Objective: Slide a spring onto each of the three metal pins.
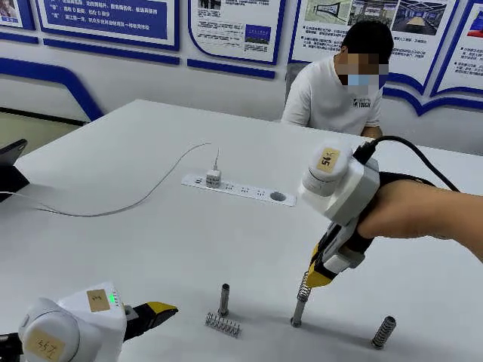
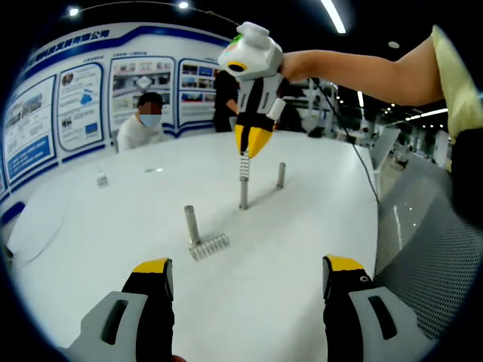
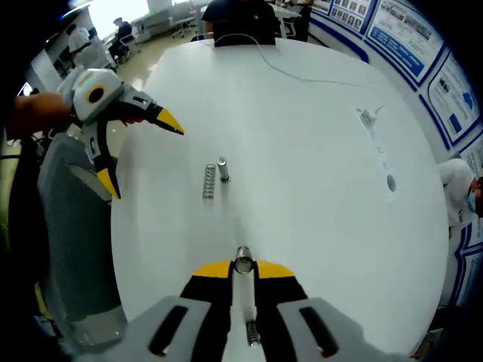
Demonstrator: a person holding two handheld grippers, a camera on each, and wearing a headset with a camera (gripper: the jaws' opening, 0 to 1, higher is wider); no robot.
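Yellow-tipped right gripper (image 1: 315,278) is what I have pinched on a small coiled steel spring (image 1: 304,287), partway down the middle upright grey metal pin (image 1: 297,311) on the white table (image 1: 151,226). My left gripper (image 2: 247,265) gapes wide at near left. A loose spring (image 1: 223,324) lies beside the left pin (image 1: 224,299). A third spring (image 1: 384,332) stands upright at the right.

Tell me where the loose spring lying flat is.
In the head view, the loose spring lies at the foot of the bare leftmost pin, right of the left gripper.
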